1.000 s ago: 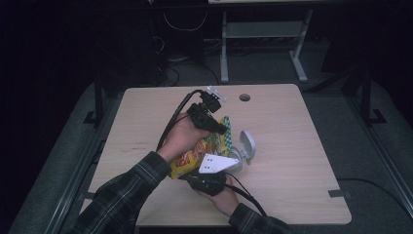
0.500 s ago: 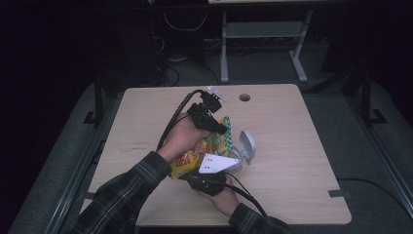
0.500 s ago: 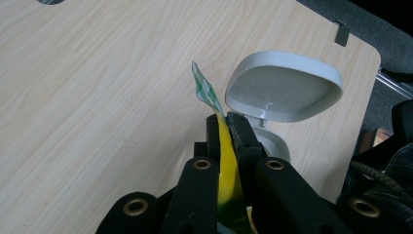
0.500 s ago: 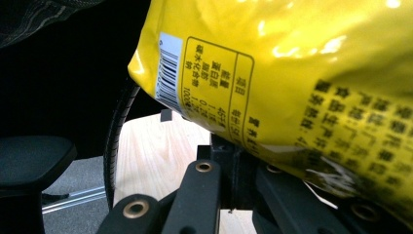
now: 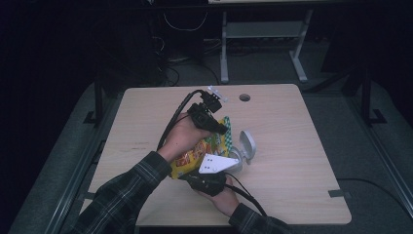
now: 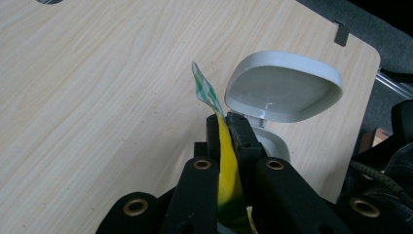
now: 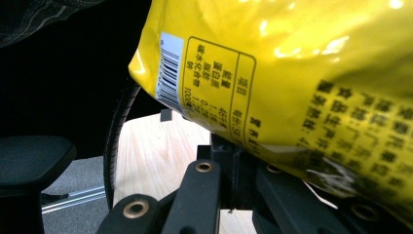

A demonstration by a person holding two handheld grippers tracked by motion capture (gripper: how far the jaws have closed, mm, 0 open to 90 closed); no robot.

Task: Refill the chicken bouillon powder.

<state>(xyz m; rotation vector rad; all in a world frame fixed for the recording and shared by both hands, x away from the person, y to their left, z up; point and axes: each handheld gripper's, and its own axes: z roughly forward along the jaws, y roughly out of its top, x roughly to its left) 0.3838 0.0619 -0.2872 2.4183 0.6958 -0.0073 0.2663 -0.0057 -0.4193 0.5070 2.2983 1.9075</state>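
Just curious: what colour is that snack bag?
Mostly yellow snack bag with black print, clearest in the right gripper view; its top edge is green-and-white checked.

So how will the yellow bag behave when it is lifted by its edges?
Probably floppy: the bag is thin film, and its top edge bends above the left gripper. Likely slippery, since the surface is glossy. It seems light, as pinches from the left and right gripper carry it.

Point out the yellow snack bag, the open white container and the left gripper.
yellow snack bag [image 7: 302, 63]: right gripper view, on its printed back panel.
open white container [image 6: 285, 92]: left gripper view, inside of the raised lid.
left gripper [image 6: 228, 127]: left gripper view, between its fingertips, shut on the bag's edge.
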